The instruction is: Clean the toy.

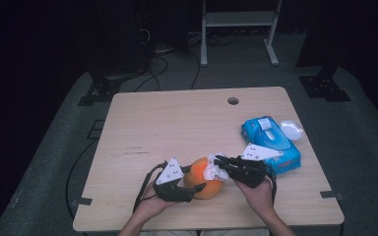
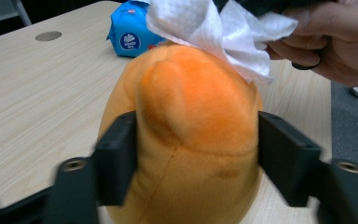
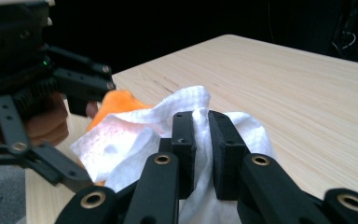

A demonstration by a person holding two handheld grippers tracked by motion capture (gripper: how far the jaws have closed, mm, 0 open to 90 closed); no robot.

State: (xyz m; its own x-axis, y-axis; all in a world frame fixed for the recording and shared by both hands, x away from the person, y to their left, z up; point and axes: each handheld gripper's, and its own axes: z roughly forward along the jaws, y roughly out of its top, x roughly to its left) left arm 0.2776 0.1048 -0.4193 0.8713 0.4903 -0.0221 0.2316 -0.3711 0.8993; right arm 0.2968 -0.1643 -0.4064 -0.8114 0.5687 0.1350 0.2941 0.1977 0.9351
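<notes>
Dark floor and black stands ring my light wooden table (image 1: pixel 177 123), which has a round cable hole (image 1: pixel 233 101) near its far edge. Right of centre lies a blue wet-wipe pack (image 1: pixel 268 140), flat, its white flap on top; I cannot tell whether the flap is open or what is left inside. Just beyond its far right corner sits a small clear plastic piece (image 1: pixel 291 130).

Near the front edge, a little right of the middle, rests the orange plush toy (image 1: pixel 204 183), an egg-shaped lump. In my left gripper view its long axis runs away from me, with the narrower rounded end pointing toward the far side of the table and the broad end between my jaws.

My left gripper (image 1: pixel 184 189) comes at the plush toy from the left. Its jaws stand spread on either side of the broad end; the left one lies against the fabric, the right one stands just beside it, with no squeeze showing.

My right gripper (image 1: pixel 221 164) reaches in from the right with jaws pressed together, pinching a crumpled white wipe (image 3: pixel 186 116). The wipe drapes over the toy's top, touching it on the far right side.
</notes>
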